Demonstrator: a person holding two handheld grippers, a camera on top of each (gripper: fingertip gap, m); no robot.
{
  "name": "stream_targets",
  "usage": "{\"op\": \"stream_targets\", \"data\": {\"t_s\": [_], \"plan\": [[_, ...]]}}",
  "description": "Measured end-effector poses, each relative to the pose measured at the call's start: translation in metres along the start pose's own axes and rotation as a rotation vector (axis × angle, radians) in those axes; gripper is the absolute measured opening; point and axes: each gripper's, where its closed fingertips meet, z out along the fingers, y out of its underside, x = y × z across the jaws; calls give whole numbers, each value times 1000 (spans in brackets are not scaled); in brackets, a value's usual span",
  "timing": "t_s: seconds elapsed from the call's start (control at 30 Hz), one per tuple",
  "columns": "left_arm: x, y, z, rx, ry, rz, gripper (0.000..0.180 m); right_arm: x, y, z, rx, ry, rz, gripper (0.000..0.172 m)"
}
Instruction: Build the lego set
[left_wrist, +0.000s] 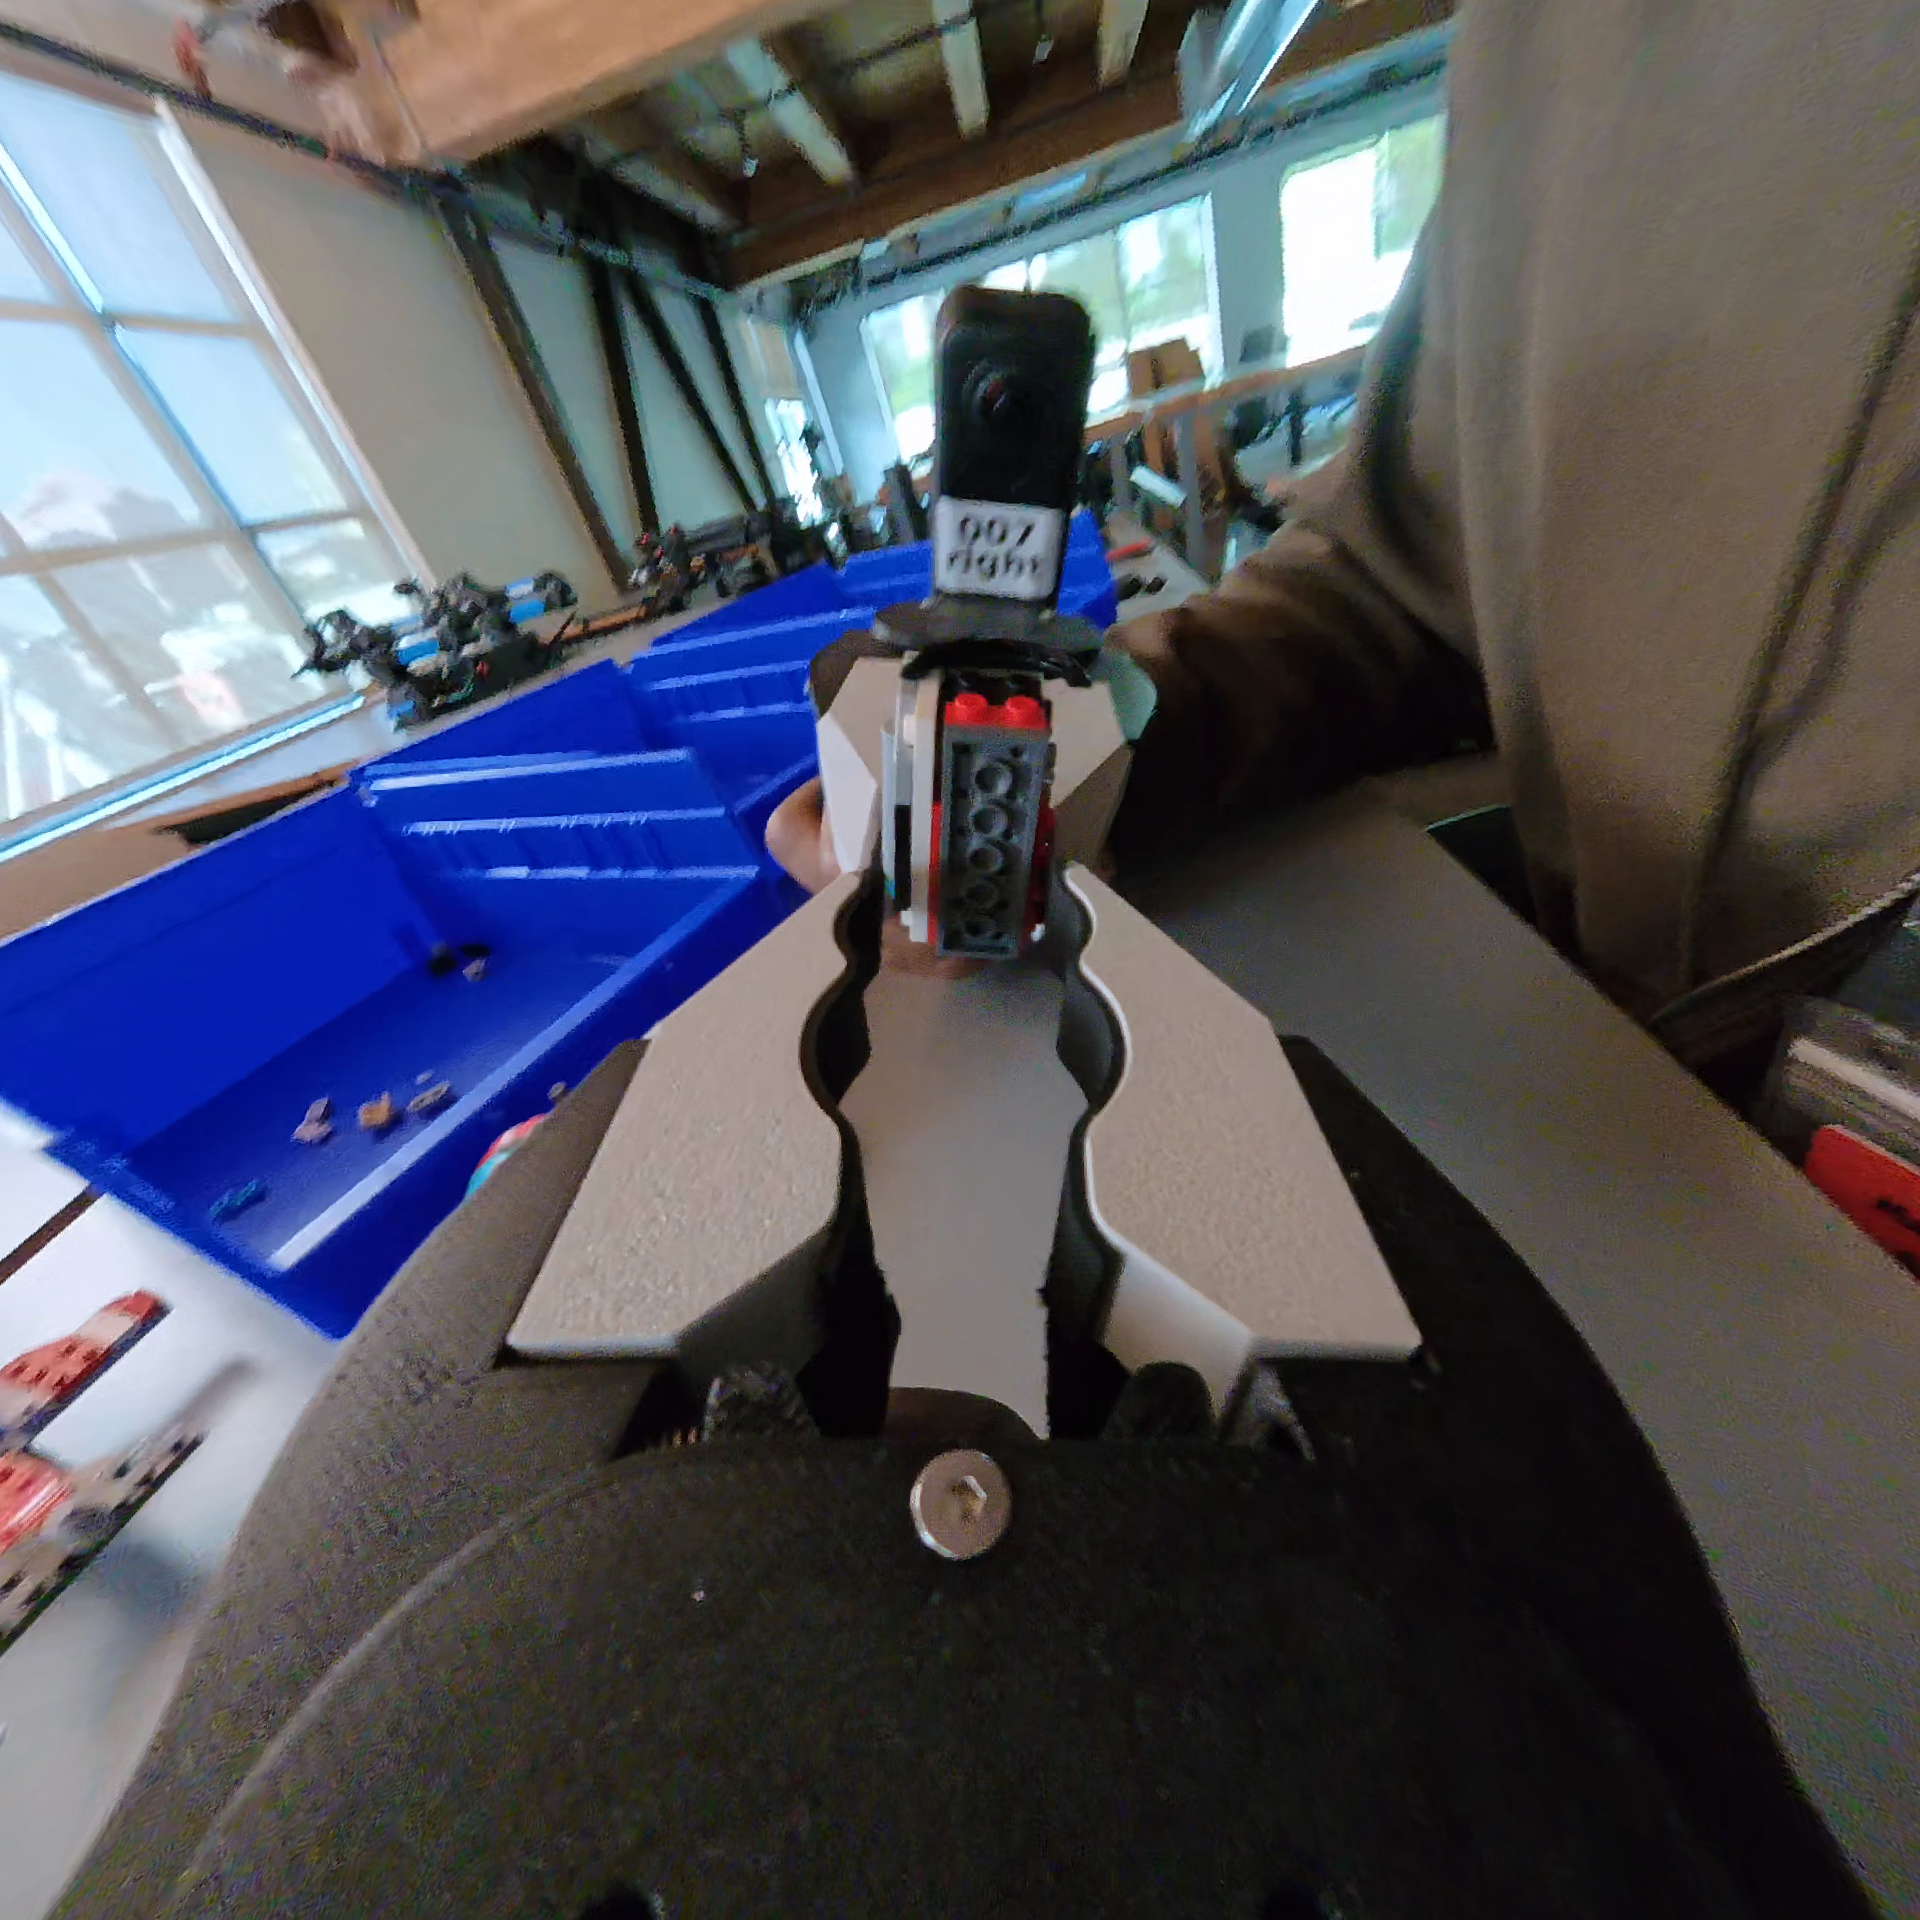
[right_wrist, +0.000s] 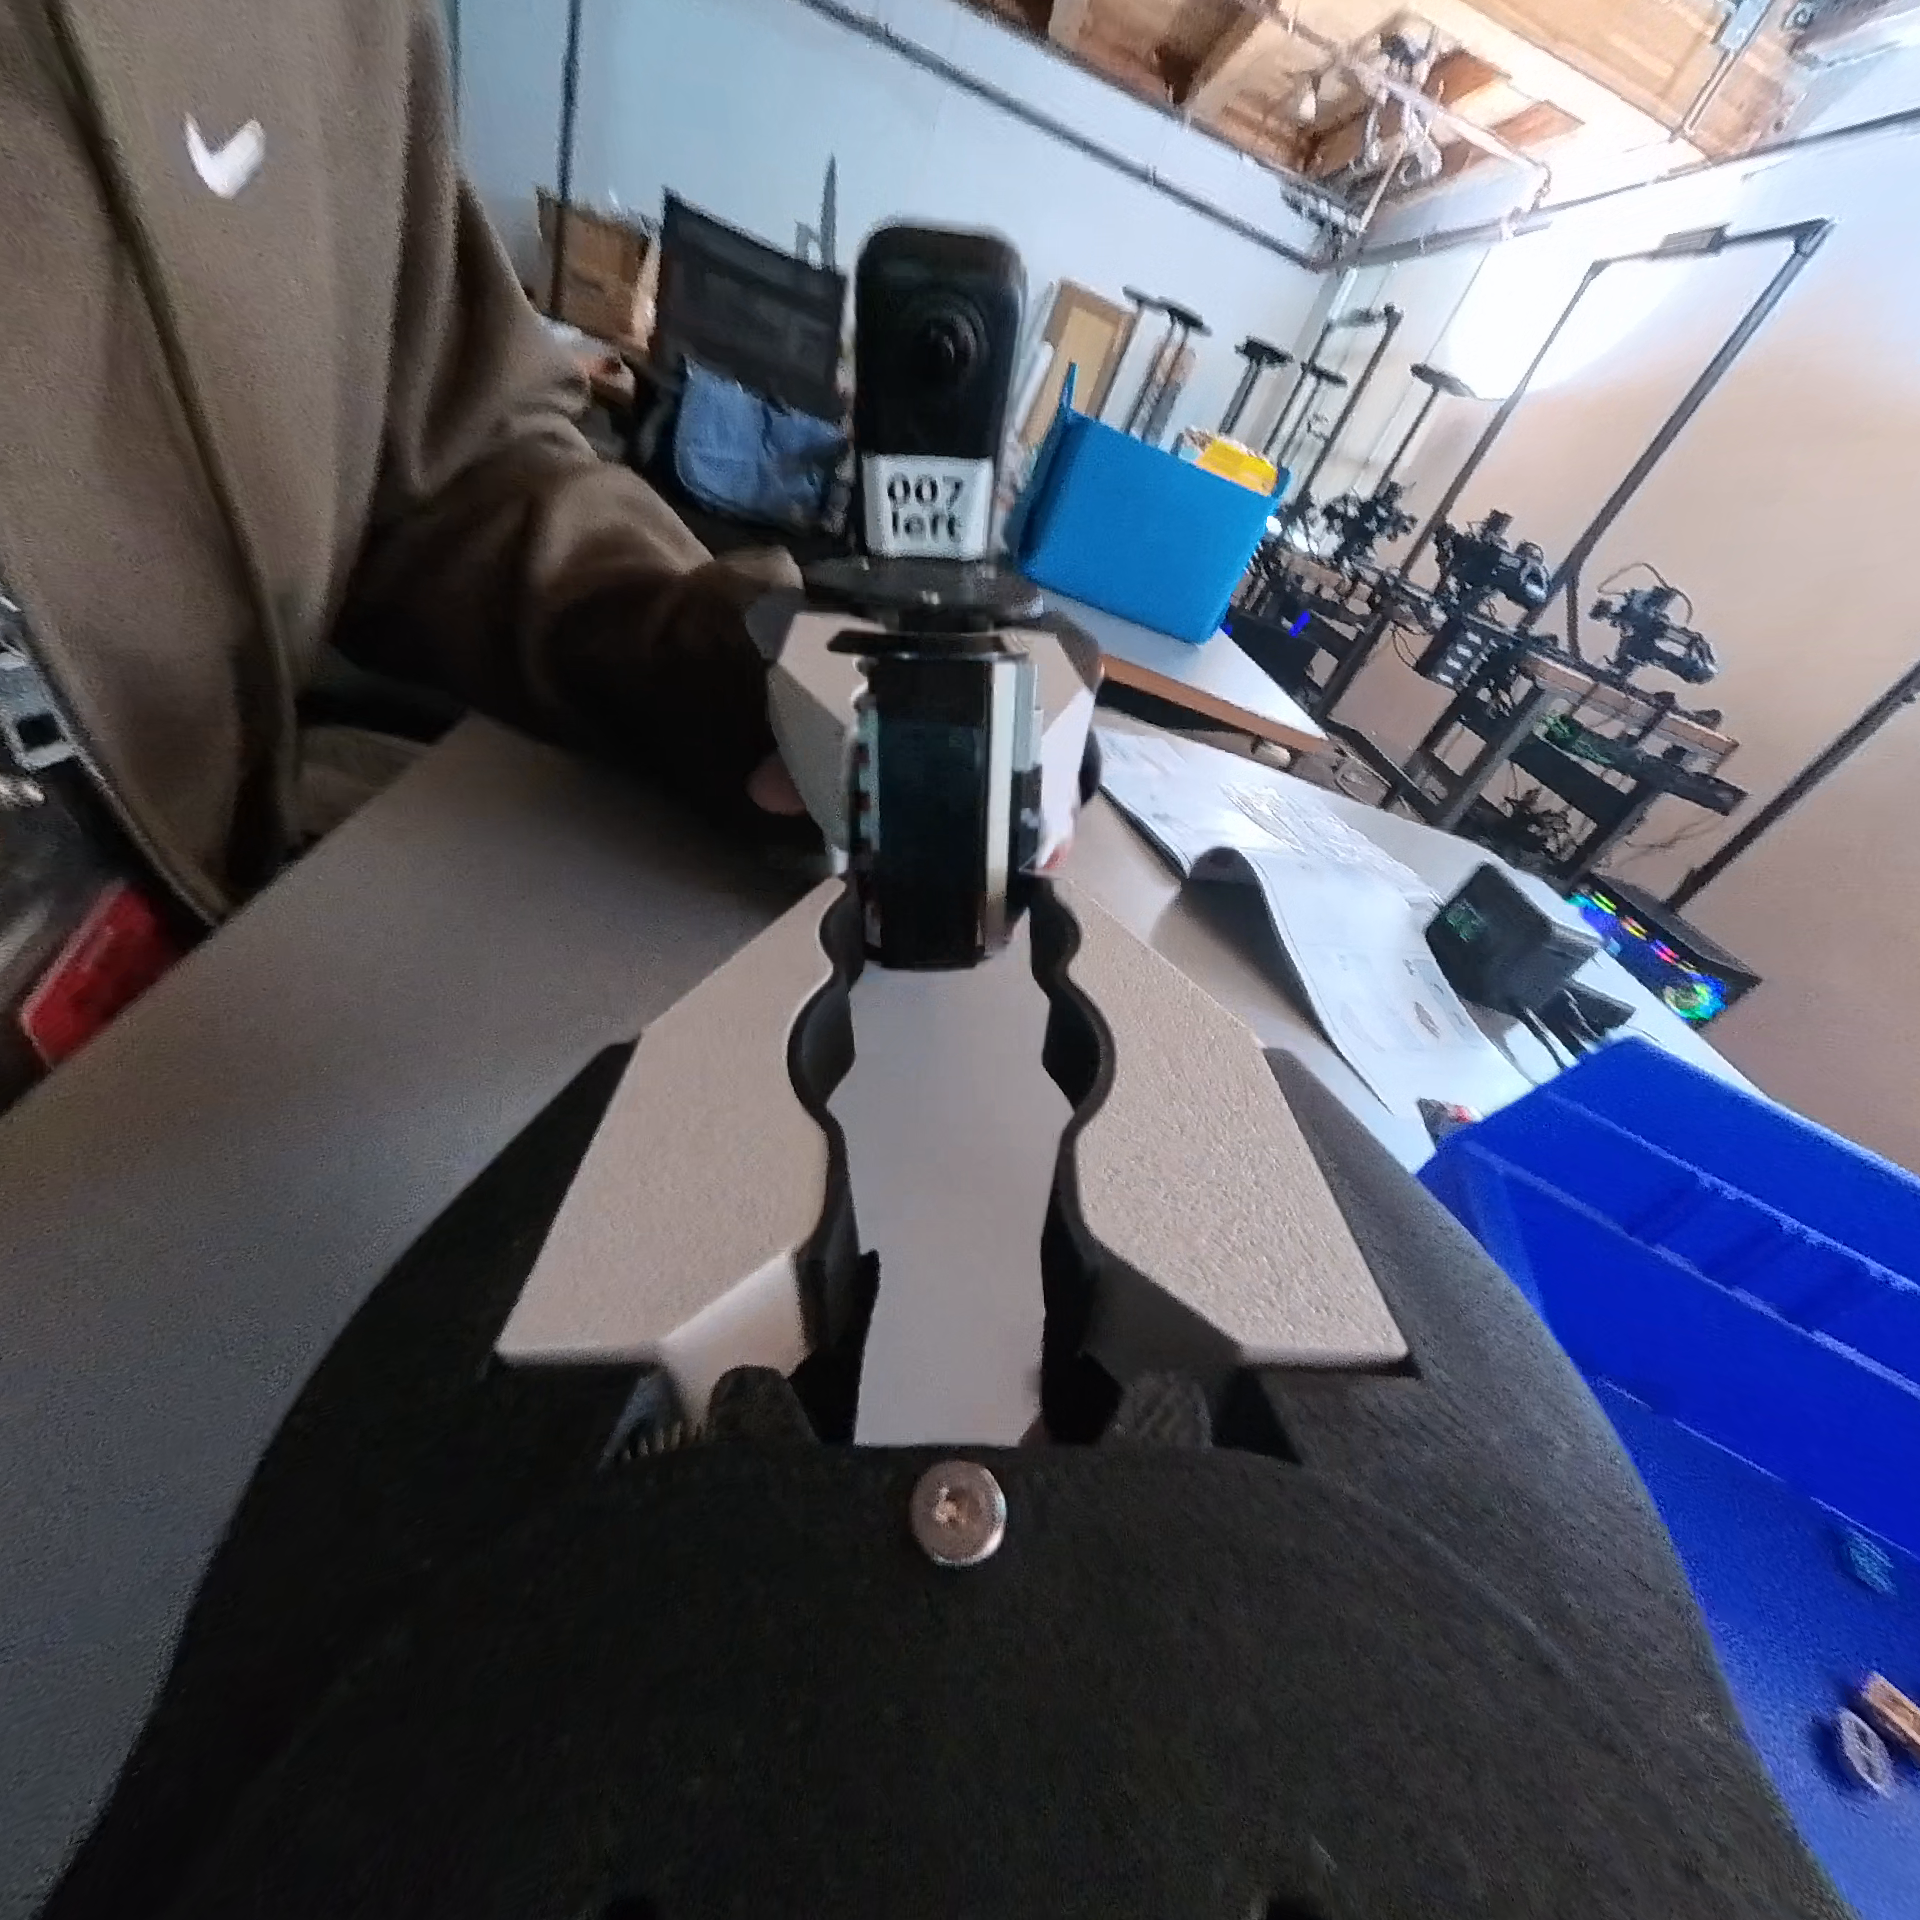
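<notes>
Item: toy-brick assembly (left_wrist: 971, 831), red, grey, white; apparently pinched by left gripper (left_wrist: 971, 904) and right gripper (right_wrist: 930, 914), beside blue bins (left_wrist: 436, 935).

A row of deep blue plastic bins (left_wrist: 540, 914) stands along the table, the nearest one holding a few small loose pieces (left_wrist: 374, 1112) on its floor. Beside it lies a printed sheet with red and white pictures (left_wrist: 73, 1382). Large paned windows (left_wrist: 135, 468) fill one wall. In the other view, an open white instruction booklet (right_wrist: 1340, 894) lies on the grey table (right_wrist: 364, 935), near a small black box-shaped device (right_wrist: 1507, 935) and a lighter blue box (right_wrist: 1143, 540).
</notes>
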Motion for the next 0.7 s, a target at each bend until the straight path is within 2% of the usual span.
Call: {"op": "stream_targets", "data": {"t_s": [0.2, 0.33, 0.47, 0.53, 0.63, 0.7], "plan": [[-11, 17, -3, -151, -69, 91, 57, 11, 39, -3, -253, 72, -84, 33], [-10, 27, 3, -225, -93, 170, 67, 14, 48, 0, -324, 91, -95, 33], [-11, 36, 8, -278, -116, 212, 64, 14, 53, 3, -372, 94, -128, 33], [-11, 42, 8, -312, -121, 230, 57, 13, 55, 4, -382, 89, -136, 33], [-13, 42, 7, -319, -135, 248, 38, 10, 56, 6, -392, 73, -136, 33], [-12, 42, 5, -317, -125, 248, 36, 8, 56, 7, -393, 61, -132, 33]]}}
